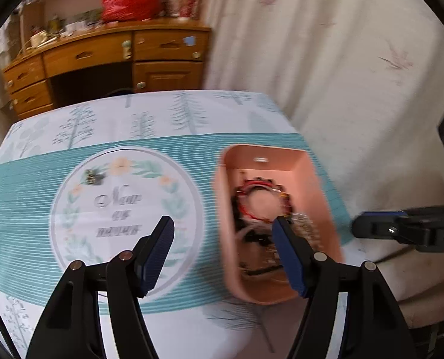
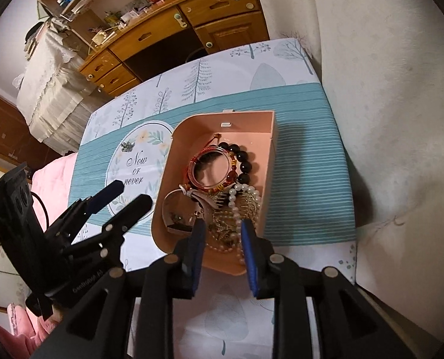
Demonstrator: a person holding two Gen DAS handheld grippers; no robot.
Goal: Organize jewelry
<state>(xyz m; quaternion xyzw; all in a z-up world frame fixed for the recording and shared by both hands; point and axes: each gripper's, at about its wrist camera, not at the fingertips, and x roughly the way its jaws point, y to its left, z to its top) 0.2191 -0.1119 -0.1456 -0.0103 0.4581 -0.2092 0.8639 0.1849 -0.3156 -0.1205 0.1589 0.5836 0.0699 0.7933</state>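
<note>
A pink open box [image 1: 323, 209] [image 2: 269, 155] sits on the table's right side, filled with several pieces: a red bangle [image 2: 205, 166], dark beads [image 2: 245, 157], a pearl string [image 2: 236, 206]. A small dark jewelry piece [image 1: 92, 176] [image 2: 128, 146] lies on the cloth's oval print, left of the box. My left gripper [image 1: 224, 224] is open and empty above the cloth, its right finger over the box. My right gripper [image 2: 223, 227] is open over the box's near end, nothing held between the pads.
The table wears a teal and white tree-print cloth [image 1: 168, 125] [image 2: 305, 161]. A wooden desk [image 1: 102, 59] [image 2: 168, 30] stands behind. A white curtain [image 1: 341, 59] hangs to the right. A pink bedcover [image 2: 51, 173] lies left of the table.
</note>
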